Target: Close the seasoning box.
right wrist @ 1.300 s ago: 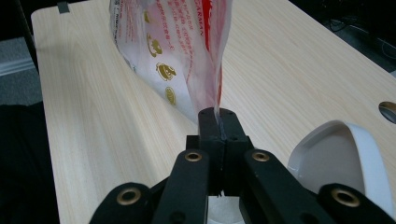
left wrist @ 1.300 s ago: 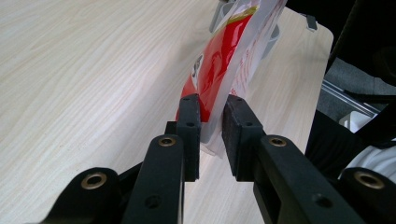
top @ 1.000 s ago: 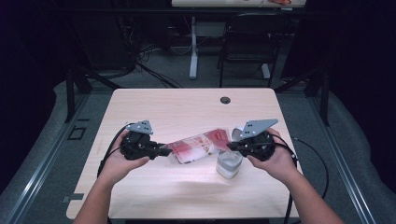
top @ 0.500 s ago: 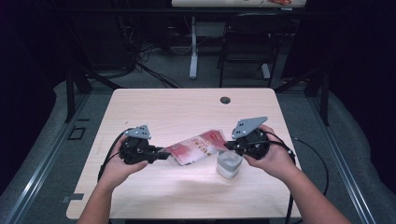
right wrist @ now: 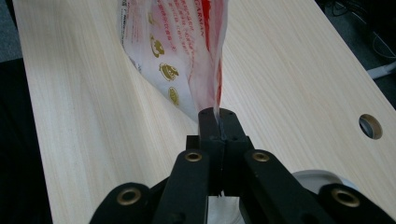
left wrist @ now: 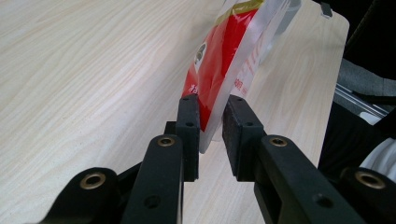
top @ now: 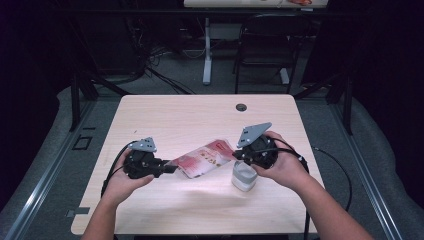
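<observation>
Since a second ago, both hands shifted a little: left tongs (top: 172,169) lower toward the pale wooden bench (top: 165,115), right tongs (top: 236,156) lifted and drawn slightly inward, so the red-and-white printed plastic pouch (top: 202,159) now slopes up from left to right just above the bench, apparently being raised by one end over the small white round container (top: 244,176). Right tongs clamped shut on the pouch's upper corner; left tongs partly closed around the lower edge, with a gap on one side. Cannot tell whether the left pads truly pinch the film, what the pouch holds, or what its blurred print says.
</observation>
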### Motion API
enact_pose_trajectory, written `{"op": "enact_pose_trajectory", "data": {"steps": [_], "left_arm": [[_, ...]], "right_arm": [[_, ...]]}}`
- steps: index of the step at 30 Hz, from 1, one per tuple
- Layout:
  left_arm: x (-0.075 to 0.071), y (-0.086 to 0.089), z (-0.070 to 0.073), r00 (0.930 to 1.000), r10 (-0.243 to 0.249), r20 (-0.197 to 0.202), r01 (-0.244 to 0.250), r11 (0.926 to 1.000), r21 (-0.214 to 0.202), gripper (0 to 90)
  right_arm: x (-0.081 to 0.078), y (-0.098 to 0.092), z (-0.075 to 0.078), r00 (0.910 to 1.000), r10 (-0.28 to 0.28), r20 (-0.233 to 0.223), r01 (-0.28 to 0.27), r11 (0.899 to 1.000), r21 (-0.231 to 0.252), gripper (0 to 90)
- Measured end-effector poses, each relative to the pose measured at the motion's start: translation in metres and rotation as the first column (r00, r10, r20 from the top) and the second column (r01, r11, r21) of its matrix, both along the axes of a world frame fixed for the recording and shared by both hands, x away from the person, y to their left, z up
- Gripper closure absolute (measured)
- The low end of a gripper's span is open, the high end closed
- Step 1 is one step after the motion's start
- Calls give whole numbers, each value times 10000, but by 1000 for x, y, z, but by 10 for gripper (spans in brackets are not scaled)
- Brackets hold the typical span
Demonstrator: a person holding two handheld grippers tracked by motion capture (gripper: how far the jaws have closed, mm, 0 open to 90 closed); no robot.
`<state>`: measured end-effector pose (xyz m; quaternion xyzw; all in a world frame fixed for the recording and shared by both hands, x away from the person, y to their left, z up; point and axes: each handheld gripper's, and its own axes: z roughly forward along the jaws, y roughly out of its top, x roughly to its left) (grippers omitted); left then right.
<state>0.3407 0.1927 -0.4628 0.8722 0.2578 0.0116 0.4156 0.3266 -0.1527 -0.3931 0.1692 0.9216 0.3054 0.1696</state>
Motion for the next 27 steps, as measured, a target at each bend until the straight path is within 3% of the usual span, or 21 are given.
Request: {"op": "enact_pose_trajectory", "data": {"steps": [4,12,27], "left_arm": [[0,0,-6,10000,41,-39,-42,9999,-112,768],[0,-1,-15,9998,169,-67,-167,9994,288,752],[0,-2,-23,9997,137,-184,-130,9992,376,740]], "right_arm": [[1,4,4,9999,83,82,-81,9996,-288,900],[0,12,6,9994,322,162,-316,9988,-378,900],[1,11,9,9990,430,-141,-424,9981,447,900]]}}
